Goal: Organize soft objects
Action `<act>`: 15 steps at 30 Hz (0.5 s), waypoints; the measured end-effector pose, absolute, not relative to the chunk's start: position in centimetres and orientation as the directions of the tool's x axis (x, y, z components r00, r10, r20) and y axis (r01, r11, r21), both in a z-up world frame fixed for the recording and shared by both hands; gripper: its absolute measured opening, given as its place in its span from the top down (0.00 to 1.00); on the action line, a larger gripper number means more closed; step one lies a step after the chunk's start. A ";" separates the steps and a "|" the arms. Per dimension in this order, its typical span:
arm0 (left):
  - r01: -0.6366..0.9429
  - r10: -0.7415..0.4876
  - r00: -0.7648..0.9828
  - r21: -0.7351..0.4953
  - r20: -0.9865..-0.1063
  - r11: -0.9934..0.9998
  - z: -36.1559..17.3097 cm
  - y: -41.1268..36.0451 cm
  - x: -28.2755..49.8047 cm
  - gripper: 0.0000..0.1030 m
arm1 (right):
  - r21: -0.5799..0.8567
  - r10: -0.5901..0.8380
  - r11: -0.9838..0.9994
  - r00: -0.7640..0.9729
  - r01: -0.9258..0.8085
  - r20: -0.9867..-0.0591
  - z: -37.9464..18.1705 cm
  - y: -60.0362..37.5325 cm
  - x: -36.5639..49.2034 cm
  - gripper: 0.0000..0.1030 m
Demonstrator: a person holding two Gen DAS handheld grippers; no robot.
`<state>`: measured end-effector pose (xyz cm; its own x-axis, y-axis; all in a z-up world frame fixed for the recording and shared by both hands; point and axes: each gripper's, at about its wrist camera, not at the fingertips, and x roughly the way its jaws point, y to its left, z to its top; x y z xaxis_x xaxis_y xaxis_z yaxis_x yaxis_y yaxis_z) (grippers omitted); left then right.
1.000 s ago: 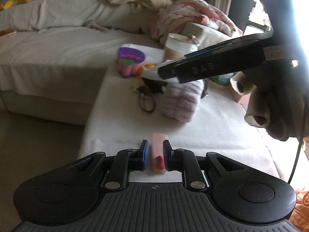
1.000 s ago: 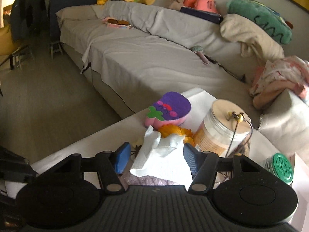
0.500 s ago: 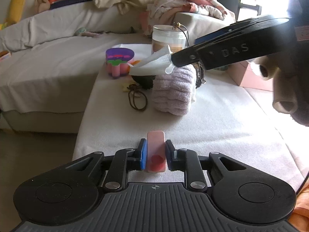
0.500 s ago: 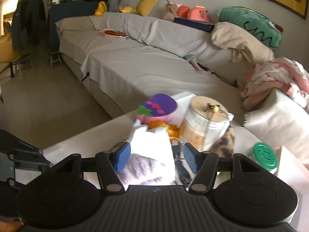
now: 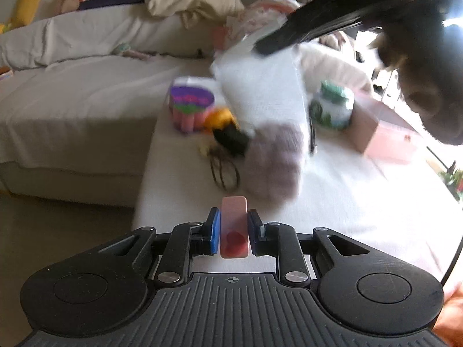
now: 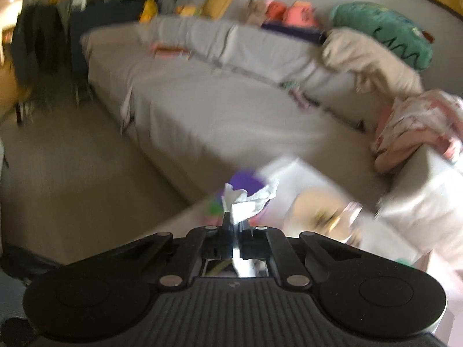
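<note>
My left gripper (image 5: 233,230) is shut on a small pink block with a red mark (image 5: 233,228), held just above the near edge of the white-covered table (image 5: 361,202). My right gripper (image 6: 236,225) is shut on a white tissue (image 6: 249,199); in the left wrist view it (image 5: 260,49) holds the tissue (image 5: 260,92) lifted above the table's things. A folded lilac towel (image 5: 273,162) lies under the tissue. A purple and pink plush toy (image 5: 191,107) and an orange soft item (image 5: 220,117) sit further back.
A green-lidded jar (image 5: 332,107) and a pink box (image 5: 387,138) stand at the right. A black item (image 5: 231,140) and a dark cord loop (image 5: 224,170) lie beside the towel. A tan-lidded canister (image 6: 321,214) is blurred. A grey sofa (image 6: 231,101) with cushions runs behind.
My right gripper has closed on the white tissue and lifted it up off the lilac towel. My left gripper still holds the pink block, barely moved.
</note>
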<state>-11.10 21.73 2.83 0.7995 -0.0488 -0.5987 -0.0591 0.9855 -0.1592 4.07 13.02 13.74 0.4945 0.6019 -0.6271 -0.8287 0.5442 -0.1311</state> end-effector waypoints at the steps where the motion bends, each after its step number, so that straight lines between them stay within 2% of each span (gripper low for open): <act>1: -0.058 -0.050 0.810 -0.164 -0.585 0.985 3.6 22.3 -10.7 0.77 | -0.107 0.618 0.555 0.495 -0.825 -0.610 15.3 12.5 4.6 0.97; 5: -0.050 -0.045 0.875 -0.183 -0.483 0.982 8.6 25.2 -7.5 0.77 | -0.047 0.662 0.604 0.534 -0.796 -0.525 21.0 9.7 6.5 0.97; 8: -0.031 -0.050 0.918 -0.198 -0.394 0.980 13.0 26.5 -3.3 0.77 | -0.056 0.650 0.662 0.609 -0.748 -0.454 24.3 6.8 7.8 0.97; 11: 0.021 -0.107 0.928 -0.237 -0.357 0.971 16.5 25.8 1.9 0.77 | -0.073 0.614 0.719 0.682 -0.691 -0.397 26.9 3.6 9.2 0.97; 15: 0.167 -0.262 0.904 -0.285 -0.338 0.944 19.4 20.9 8.2 0.77 | -0.098 0.544 0.795 0.775 -0.599 -0.321 29.5 -2.3 11.1 0.97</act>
<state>8.18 20.89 19.40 0.9037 -0.2624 -0.3384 0.1675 0.9439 -0.2847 11.06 -2.26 29.54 0.7752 0.5443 -0.3206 -0.5988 0.7949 -0.0983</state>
